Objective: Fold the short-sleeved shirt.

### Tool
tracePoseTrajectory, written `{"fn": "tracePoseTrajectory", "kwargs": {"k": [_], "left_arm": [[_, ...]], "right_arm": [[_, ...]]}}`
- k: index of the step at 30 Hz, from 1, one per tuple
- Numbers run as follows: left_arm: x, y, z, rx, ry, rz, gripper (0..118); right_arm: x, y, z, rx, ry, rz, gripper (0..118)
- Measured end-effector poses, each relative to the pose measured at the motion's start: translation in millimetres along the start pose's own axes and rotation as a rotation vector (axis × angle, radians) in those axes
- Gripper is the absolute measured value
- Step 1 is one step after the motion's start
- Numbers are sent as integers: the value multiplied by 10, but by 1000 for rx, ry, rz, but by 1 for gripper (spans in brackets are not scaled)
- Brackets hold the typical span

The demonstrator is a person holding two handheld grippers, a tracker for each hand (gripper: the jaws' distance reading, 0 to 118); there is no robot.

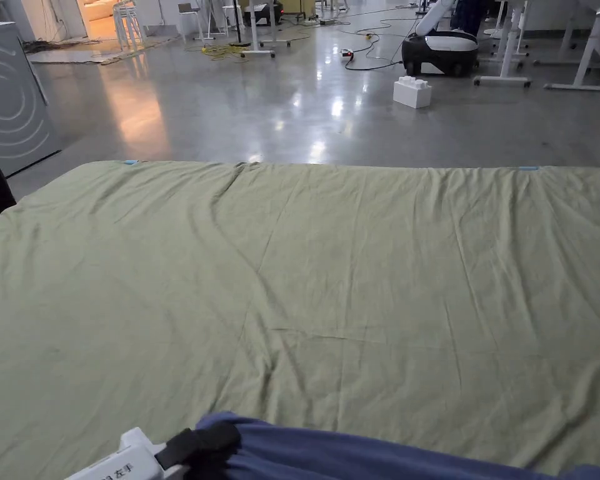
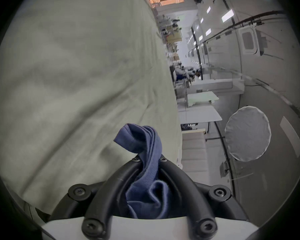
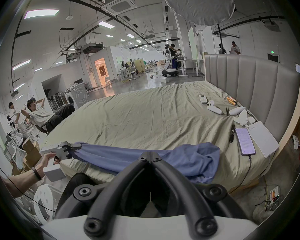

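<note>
Shirt: blue, bunched, stretched along the near edge of the bed; I judge folding not yet begun.
Left gripper: jaws clamped on a gathered shirt end, I hold it up to pull the cloth taut.
Right gripper: jaws together just before the shirt; whether cloth sits between them I cannot tell.
Hidden: sleeves, collar and hem lost in the bunching.
Phone: by the headboard, well apart from the shirt.

Blue shirt bunched, stretched along near edge of bed, one end hanging.
</note>
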State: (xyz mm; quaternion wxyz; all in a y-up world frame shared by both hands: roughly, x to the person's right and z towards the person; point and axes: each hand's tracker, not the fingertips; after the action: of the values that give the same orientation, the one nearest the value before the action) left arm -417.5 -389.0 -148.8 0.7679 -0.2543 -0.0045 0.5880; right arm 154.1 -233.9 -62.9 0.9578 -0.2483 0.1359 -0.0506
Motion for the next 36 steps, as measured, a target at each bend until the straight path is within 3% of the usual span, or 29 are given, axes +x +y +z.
{"fn": "tracePoseTrajectory", "kwargs": {"k": [6, 10, 15, 16, 17, 21, 23, 25, 27, 31, 34, 35, 36], "left_arm": [[184, 480, 353, 184, 36, -121, 10], [443, 512, 478, 140, 116, -289, 10], [1096, -384, 170, -13, 128, -586, 10], [966, -351, 41, -49, 115, -626, 10], [1035, -558, -103, -93, 52, -611, 10], [1153, -1290, -676, -239, 102, -701, 11], [1107, -1494, -932, -258, 123, -722, 26], [1044, -1704, -1123, -294, 148, -721, 74], [959, -1794, -1246, -305, 220, -746, 108], [967, -1718, -1151, -275, 6, -658, 103], [1076, -1513, -831, -196, -15, -611, 95], [1080, -1424, -739, -165, 2, -605, 84], [1099, -1381, -616, -125, 8, -582, 45]], "right_arm": [[84, -87, 22, -7, 3, -30, 0], [141, -162, 24, -21, 3, -36, 0], [206, -189, 53, -5, 57, -141, 0], [211, -182, 64, 3, 55, -144, 0], [209, -176, 79, 11, 50, -145, 0], [213, -165, 168, 29, 26, -140, 0], [246, -177, 233, 33, 20, -146, 0], [290, -198, 301, 38, 5, -161, 0], [345, -222, 342, 45, -6, -183, 0], [484, -310, 283, 21, -31, -241, 0], [512, -357, 291, 30, -14, -243, 0], [517, -377, 292, 35, -3, -241, 0], [517, -382, 285, 32, 10, -240, 0]]}}
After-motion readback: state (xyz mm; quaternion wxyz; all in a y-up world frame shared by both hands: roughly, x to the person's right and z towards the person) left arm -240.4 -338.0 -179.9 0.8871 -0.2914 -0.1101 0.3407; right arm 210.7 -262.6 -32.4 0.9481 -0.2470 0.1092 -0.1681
